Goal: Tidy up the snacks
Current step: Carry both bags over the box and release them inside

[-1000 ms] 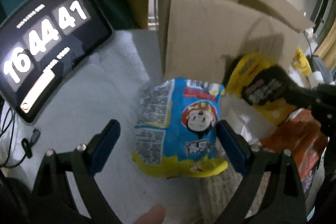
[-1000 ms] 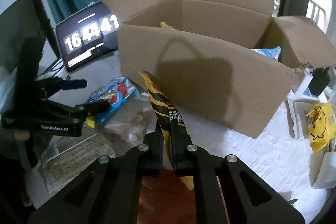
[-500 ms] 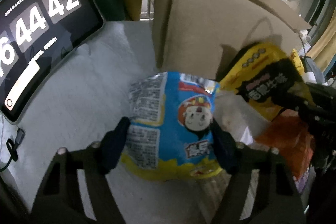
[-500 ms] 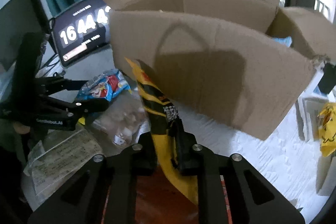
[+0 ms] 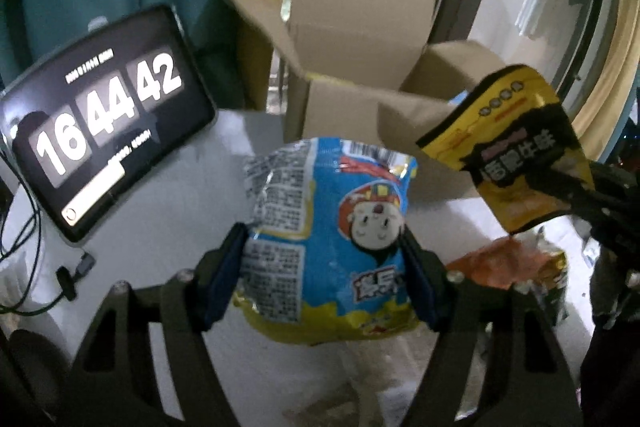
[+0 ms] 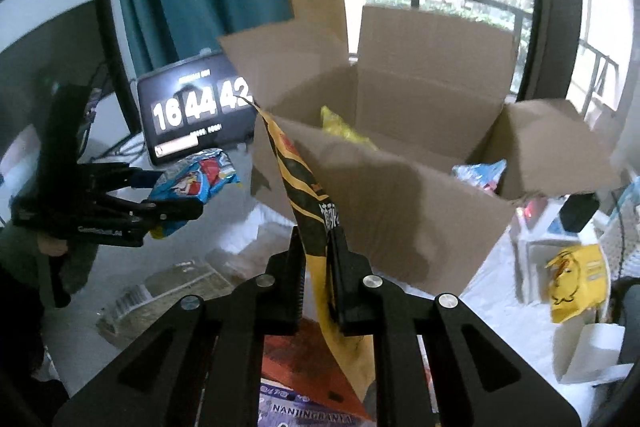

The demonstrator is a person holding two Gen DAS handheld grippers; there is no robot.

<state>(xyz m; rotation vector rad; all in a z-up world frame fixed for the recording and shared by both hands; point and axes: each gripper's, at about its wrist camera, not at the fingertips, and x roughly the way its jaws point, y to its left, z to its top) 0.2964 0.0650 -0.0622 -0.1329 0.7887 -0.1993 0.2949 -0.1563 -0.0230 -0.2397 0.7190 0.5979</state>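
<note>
Left gripper (image 5: 326, 267) clamped on the blue snack bag (image 5: 332, 227), blue pads pressing into both sides of the puffy pack, jaws at a middling width after closing in on it. Bag lifted clear of the white table (image 5: 160, 195), cartoon face toward the camera, barcode end tipped away toward the cardboard box (image 5: 360, 39). Seen from the right wrist, the same bag (image 6: 196, 183) sticking out past the fingertips, off to the left of the box (image 6: 400, 195) and just in front of the tablet clock (image 6: 192, 115). Right gripper (image 6: 318, 279) squeezed fully together on the yellow-and-black pouch (image 6: 308, 195), gripped near the lower end, with the flat pouch rising edge-on in front of the box's near wall. From the left wrist, that pouch (image 5: 516, 147) held up to the right of the blue bag, apart from it, overlapping the box's right flap. Box open on top, flaps spread, with a yellow packet (image 6: 344, 127) and a blue packet (image 6: 480, 171) already inside. An orange packet (image 5: 500, 263) and more wrappers lying on the table beneath both grippers.
</note>
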